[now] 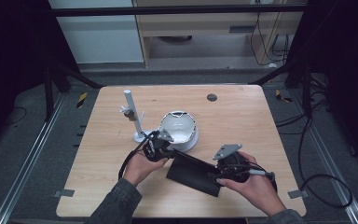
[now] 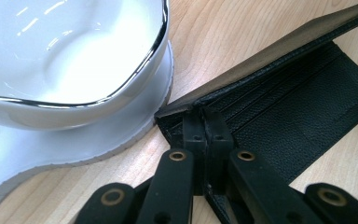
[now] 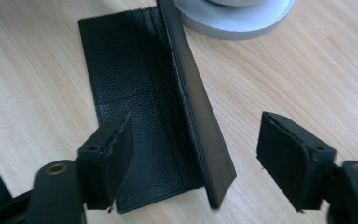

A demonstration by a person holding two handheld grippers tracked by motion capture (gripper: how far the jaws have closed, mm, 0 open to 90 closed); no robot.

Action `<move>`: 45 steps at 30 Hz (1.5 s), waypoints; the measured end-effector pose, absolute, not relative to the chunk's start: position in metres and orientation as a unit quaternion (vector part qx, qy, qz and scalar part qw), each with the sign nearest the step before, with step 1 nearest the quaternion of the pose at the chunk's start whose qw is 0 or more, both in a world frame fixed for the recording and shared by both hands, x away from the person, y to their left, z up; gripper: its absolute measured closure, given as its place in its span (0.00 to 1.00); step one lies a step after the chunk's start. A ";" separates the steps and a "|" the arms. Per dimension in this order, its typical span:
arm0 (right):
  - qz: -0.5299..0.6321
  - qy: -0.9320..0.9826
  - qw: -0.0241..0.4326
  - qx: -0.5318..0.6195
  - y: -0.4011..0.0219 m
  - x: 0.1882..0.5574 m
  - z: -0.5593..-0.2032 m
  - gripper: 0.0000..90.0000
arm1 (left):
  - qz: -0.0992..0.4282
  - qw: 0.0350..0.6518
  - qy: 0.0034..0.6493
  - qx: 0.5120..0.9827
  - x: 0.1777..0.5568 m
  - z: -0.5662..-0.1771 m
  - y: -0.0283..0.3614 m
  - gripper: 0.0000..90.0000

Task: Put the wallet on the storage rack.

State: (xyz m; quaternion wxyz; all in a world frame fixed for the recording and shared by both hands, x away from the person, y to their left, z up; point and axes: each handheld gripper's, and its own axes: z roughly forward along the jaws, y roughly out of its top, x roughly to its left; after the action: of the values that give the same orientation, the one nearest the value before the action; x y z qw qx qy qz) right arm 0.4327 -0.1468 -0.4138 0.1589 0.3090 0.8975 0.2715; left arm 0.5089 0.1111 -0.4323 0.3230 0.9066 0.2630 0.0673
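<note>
Black wallet: a long black leather wallet [image 1: 193, 174] lies open on the wooden counter [image 1: 242, 121], nearest the person, one flap flat and showing its card slots, the other flap raised on edge.
Right hand: the right hand [image 1: 251, 186] comes in at the wallet's right end, on the person's side.
Right gripper: the right gripper [image 3: 193, 158] has its jaws well apart, one pad over the flat flap and one over bare wood beyond the raised flap; the raised flap's end stands between the pads and touches neither, so nothing is held.
Left hand: the left hand [image 1: 140, 167] sits at the wallet's left end.
Left gripper: the left gripper [image 2: 207, 128] is fully closed, pinching the wallet's corner where the raised flap meets the fold, at the end closest to the dish.
White dish: a glossy white bowl-shaped dish [image 1: 178, 128] with a thin dark rim stands on a round white base just behind the wallet's left end; the base edge lies very near the pinched corner, and I cannot tell if they touch.
White stand: a slim white post on a small foot [image 1: 133, 114], with small clips partway up, stands behind and left of the wallet, beside the dish.
Grey disc: a small dark round disc [image 1: 211, 97] sits in the counter far behind the wallet.
</note>
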 end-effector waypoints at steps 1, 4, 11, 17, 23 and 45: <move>0.270 0.900 0.156 0.306 -0.145 0.436 -0.415 0.33 | 0.067 0.322 0.263 0.907 0.510 -0.432 0.110 0.99; 0.261 0.907 0.145 0.297 -0.138 0.447 -0.418 0.37 | 0.065 0.318 0.262 0.909 0.512 -0.433 0.109 0.99; 0.232 0.925 0.131 0.272 -0.118 0.464 -0.420 0.46 | 0.066 0.318 0.260 0.909 0.512 -0.431 0.111 0.99; 0.206 0.936 0.122 0.257 -0.107 0.471 -0.425 0.52 | 0.063 0.322 0.262 0.907 0.512 -0.431 0.111 0.99; 0.196 0.939 0.118 0.258 -0.104 0.474 -0.429 0.56 | 0.062 0.320 0.262 0.908 0.511 -0.431 0.112 0.98; 0.191 0.939 0.112 0.262 -0.103 0.478 -0.437 0.58 | 0.058 0.324 0.262 0.907 0.509 -0.433 0.112 0.98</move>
State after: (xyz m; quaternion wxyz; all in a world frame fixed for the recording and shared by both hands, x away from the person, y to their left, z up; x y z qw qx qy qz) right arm 0.4776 -0.1027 -0.4366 0.1122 0.2617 0.9394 0.1908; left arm 0.5095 0.1116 -0.4332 0.3241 0.9071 0.2622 0.0579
